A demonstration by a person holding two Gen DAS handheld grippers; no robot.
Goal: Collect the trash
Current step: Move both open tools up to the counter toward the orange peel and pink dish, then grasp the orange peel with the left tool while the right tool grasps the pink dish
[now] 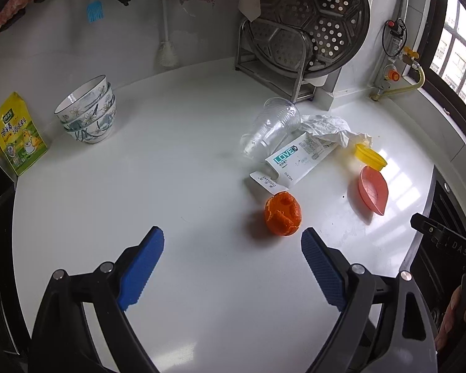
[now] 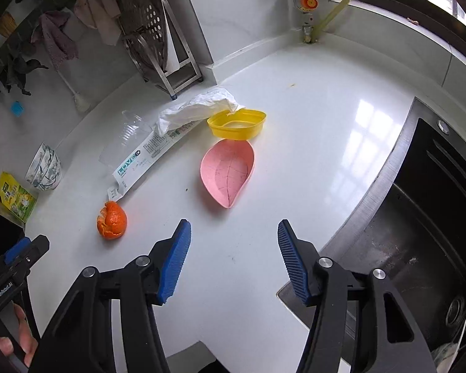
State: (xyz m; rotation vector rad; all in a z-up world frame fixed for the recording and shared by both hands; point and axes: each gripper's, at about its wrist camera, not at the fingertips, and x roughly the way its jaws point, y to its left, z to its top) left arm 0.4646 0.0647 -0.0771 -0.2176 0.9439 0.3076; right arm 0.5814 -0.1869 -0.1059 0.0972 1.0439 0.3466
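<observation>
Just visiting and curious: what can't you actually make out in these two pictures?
- Plastic cup: right view, so clear its outline is hard to trace.
- Wrapper: left view, small print unreadable.
- Sink: right view, cut off by the picture edge.
- Tissue: both views, whatever lies under it is hidden.

A home kitchen is shown. A white countertop (image 1: 171, 171) is backed by a white wall at the top of the frame. Stacked patterned bowls (image 1: 88, 113) and a seasoning pouch (image 1: 20, 133) are seen at the left, a perforated steamer tray (image 1: 313, 21) on a metal rack at upper centre. A dark sink (image 2: 419, 233) is set at the right, a gas valve (image 2: 309, 1) with yellow hose above, by a barred window (image 1: 459, 52).
</observation>
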